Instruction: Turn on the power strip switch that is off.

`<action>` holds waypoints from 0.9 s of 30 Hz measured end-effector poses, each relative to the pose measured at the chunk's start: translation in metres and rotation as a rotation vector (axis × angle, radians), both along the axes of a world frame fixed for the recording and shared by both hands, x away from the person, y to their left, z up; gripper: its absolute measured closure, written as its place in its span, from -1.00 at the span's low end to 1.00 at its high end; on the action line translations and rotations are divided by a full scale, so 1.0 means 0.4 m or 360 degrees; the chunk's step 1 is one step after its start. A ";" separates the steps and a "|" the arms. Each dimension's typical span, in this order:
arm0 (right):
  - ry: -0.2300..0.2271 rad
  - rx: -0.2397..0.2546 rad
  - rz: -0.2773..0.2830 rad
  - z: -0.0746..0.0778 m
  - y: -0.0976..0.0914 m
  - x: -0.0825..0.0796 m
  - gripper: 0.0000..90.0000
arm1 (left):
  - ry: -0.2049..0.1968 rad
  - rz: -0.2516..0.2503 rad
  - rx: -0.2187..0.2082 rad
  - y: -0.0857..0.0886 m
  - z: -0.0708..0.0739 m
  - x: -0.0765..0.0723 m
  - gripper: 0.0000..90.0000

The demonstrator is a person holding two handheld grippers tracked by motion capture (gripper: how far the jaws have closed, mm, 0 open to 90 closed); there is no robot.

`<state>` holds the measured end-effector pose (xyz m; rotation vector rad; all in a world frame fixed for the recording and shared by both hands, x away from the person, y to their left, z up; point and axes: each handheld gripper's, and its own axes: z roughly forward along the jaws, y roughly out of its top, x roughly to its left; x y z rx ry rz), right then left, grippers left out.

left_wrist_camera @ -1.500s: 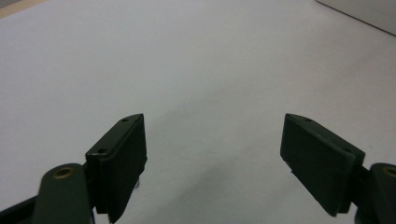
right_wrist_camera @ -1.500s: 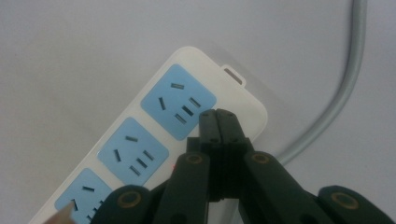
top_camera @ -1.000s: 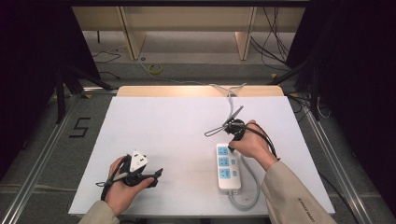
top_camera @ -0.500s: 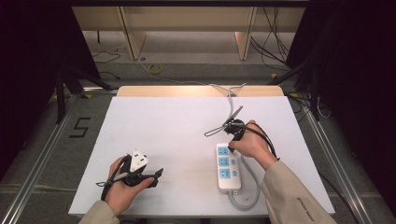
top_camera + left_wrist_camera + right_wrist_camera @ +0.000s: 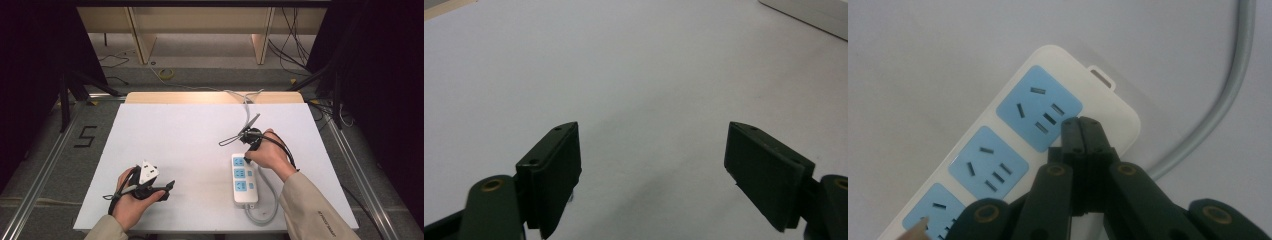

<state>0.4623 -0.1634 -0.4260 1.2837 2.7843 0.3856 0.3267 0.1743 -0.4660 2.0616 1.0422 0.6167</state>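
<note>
A white power strip (image 5: 244, 181) with three blue sockets lies on the white table (image 5: 190, 135), right of centre. Its grey cable (image 5: 266, 209) loops off the near end. My right gripper (image 5: 248, 159) points down at the strip's far end. In the right gripper view its jaws are shut (image 5: 1080, 124) with nothing between them, the tips over the white edge beside the end socket (image 5: 1039, 107); whether they touch it I cannot tell. My left gripper (image 5: 167, 190) rests in the hand near the front left, pointing right. Its jaws stand open (image 5: 651, 170) over bare table.
A corner of the power strip (image 5: 819, 12) shows far off in the left gripper view. The grey cable (image 5: 1220, 97) curves past the strip in the right gripper view. Thin cables (image 5: 247, 100) trail over the table's far edge. Metal rails (image 5: 45, 165) run along both sides.
</note>
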 end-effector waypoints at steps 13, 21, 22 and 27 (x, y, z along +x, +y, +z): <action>0.0015 -0.0002 -0.0015 -0.003 0.000 0.002 1.00 | -0.0004 -0.0002 -0.0003 -0.001 -0.001 0.000 -0.50; 0.0026 0.0017 -0.0020 -0.005 -0.005 0.006 1.00 | -0.0004 -0.0002 -0.0003 -0.002 -0.001 0.000 -0.50; 0.0034 0.0019 -0.0029 -0.005 -0.006 0.007 1.00 | -0.0002 -0.0002 -0.0006 -0.002 -0.001 0.000 -0.50; 0.0032 0.0022 -0.0034 -0.006 -0.005 0.007 1.00 | -0.0001 -0.0004 -0.0004 -0.002 0.000 0.000 -0.50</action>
